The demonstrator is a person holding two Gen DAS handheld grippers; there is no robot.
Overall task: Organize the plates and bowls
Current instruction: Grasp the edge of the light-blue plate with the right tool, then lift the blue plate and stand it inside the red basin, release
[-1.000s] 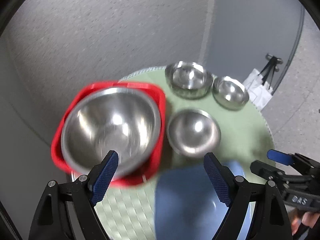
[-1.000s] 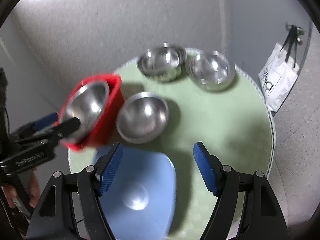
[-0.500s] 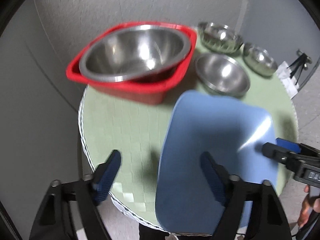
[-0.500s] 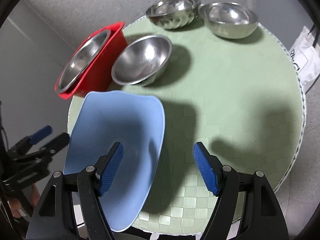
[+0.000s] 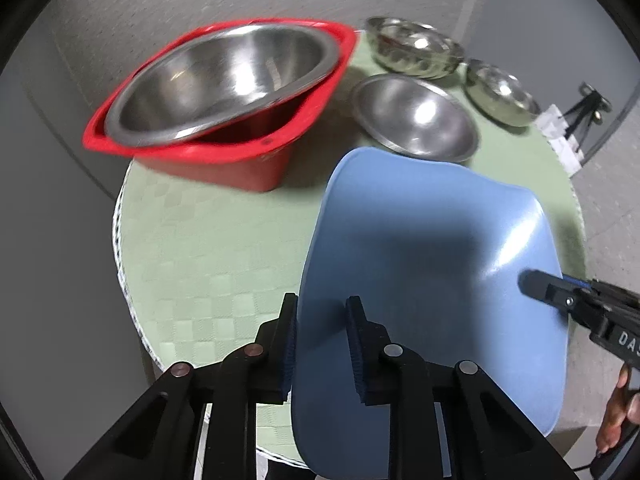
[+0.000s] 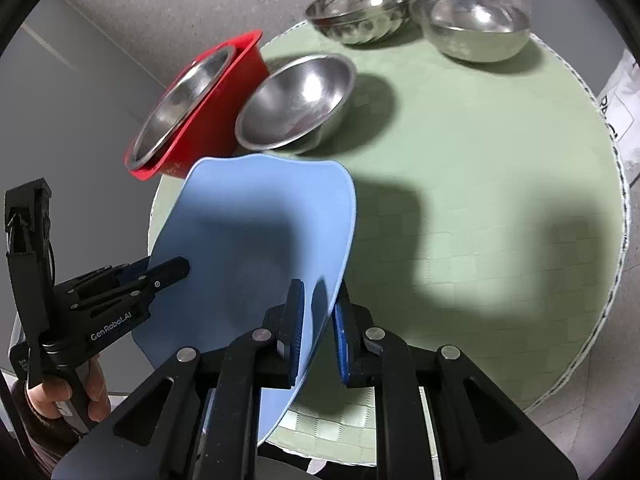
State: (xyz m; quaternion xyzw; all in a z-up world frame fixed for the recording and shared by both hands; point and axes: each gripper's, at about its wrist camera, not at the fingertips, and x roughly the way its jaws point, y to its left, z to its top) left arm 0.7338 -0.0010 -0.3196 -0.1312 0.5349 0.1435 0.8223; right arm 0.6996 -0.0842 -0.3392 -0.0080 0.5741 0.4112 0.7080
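A large blue plate (image 5: 432,264) is held above the round green table (image 5: 208,248), gripped on both sides. My left gripper (image 5: 322,344) is shut on its left rim. My right gripper (image 6: 318,320) is shut on its right rim; it also shows in the left wrist view (image 5: 560,296). The plate (image 6: 256,248) tilts in the right wrist view, where the left gripper (image 6: 160,274) clamps its far edge. A big steel bowl (image 5: 224,80) sits inside a red tub (image 5: 240,160). Three smaller steel bowls (image 5: 416,116) stand behind the plate.
The other two steel bowls (image 6: 360,12) (image 6: 472,24) stand at the table's far edge. The green table (image 6: 500,208) has open cloth on its right half. A grey wall is behind, and a white bag (image 6: 620,108) lies on the floor to the right.
Both grippers have closed on the blue plate's opposite rims; they were open half a second ago. The plate now sits lifted and tilted between them.
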